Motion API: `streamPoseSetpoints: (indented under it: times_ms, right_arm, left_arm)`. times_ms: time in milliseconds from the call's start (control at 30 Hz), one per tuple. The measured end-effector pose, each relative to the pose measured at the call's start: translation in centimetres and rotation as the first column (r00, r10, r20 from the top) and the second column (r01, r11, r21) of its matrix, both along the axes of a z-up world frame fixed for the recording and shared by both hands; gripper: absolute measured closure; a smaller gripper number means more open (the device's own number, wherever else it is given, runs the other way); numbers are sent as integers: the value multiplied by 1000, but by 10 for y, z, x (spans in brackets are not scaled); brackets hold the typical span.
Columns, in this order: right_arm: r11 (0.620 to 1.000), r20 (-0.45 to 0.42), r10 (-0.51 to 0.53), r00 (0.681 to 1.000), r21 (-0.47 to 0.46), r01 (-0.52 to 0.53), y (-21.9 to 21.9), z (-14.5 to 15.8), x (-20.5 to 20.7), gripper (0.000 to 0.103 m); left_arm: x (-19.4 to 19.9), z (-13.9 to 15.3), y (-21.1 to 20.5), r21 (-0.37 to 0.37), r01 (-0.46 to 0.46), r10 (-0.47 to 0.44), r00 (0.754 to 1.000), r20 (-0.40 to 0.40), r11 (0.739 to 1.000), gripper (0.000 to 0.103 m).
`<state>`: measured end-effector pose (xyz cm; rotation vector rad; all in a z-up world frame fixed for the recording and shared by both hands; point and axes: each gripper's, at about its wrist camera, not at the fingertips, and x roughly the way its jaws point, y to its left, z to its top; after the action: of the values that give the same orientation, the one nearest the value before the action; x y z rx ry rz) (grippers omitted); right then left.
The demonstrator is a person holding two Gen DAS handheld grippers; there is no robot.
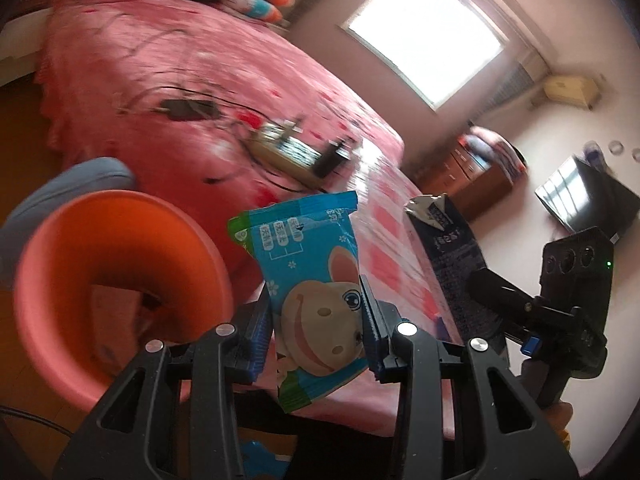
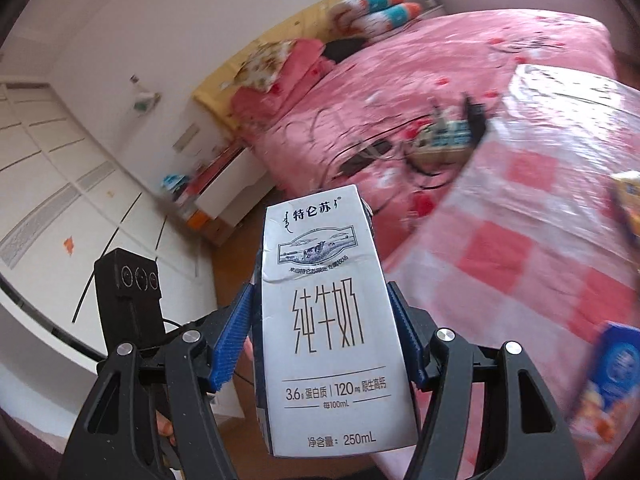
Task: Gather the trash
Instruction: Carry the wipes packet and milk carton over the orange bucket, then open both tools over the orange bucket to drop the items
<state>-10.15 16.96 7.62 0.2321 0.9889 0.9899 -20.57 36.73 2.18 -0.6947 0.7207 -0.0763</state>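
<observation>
Left gripper [image 1: 316,320] clamps a blue snack wrapper [image 1: 310,280] between its pads; an orange bin [image 1: 52,292] sits just to its left. Right gripper [image 2: 326,334] clamps a milk carton [image 2: 328,320] upright; bed [image 2: 440,72] lies beyond.

Blue cartoon wrapper [image 1: 316,280]; white milk carton [image 2: 328,320]; pink bedspread [image 1: 160,80].
</observation>
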Motion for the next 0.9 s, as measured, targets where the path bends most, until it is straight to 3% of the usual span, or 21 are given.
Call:
streamPoseSetpoints:
  times_ms: [233,500,533,600,667,767,900]
  right_arm:
    - [995,-28,96,995,0,-96,62,-9,-1,37]
    - [988,-45,154,987,12,-153,110,-20,0,36]
    - [989,-46,148,988,4,-148,114,-22,1,32]
    - [993,-51,114,992,-30,-116,117,-30,4,19]
    - [995,-81,92,992,-24,-95,111,-37,8,17]
    - [997,-80,58,995,-37,-61,98,-40,11,17]
    - [999,-29,3,1000,-40,-5,72,-33,8,13]
  left_arm:
    - [-19,-18,48,4,-142,142,989,-44,990,63]
    - [-24,-46,70,18,-220,221,969,-112,975,62]
    - [-24,-49,72,23,-228,229,966,-119,973,61]
    - [-22,-56,75,33,-245,247,958,-145,969,50]
    - [-23,-61,78,61,-273,280,945,-170,960,33]
    - [-25,-62,80,110,-287,304,935,-186,952,27]
    - [-24,-62,80,141,-291,315,928,-198,946,26]
